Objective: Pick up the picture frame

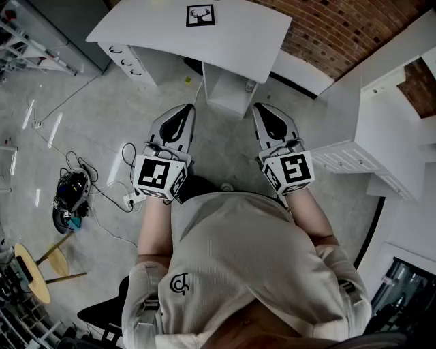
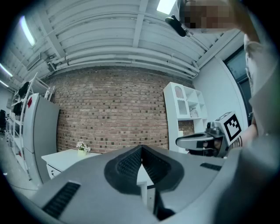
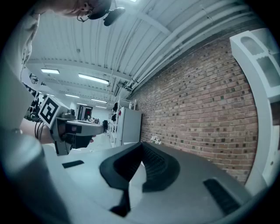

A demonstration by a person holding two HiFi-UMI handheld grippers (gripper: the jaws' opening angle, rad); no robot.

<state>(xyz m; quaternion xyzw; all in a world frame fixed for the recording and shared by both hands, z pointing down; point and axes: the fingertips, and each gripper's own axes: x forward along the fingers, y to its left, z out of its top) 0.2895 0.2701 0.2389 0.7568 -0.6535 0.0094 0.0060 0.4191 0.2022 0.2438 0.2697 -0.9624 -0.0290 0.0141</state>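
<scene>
White surface (image 1: 146, 31) far, picture frame (image 1: 200, 16) flat on it; brick wall (image 1: 340, 27) beyond, shelf unit (image 1: 381, 123) right, cables (image 1: 102, 185) left. Fingers clenched, empty, on left gripper (image 1: 182, 112) and right gripper (image 1: 266, 112).

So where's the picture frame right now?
In the head view, top centre: the picture frame sits on the white desk, left of the brick wall.

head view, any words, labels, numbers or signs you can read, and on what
No readable words or numbers anywhere.
The black-edged picture frame on the white table: a deer-head drawing, no text.
Cubes on the left gripper and right gripper: black-and-white square code markers, no letters.
Person's light ribbed shirt: small dark round emblem, not legible as letters.
</scene>
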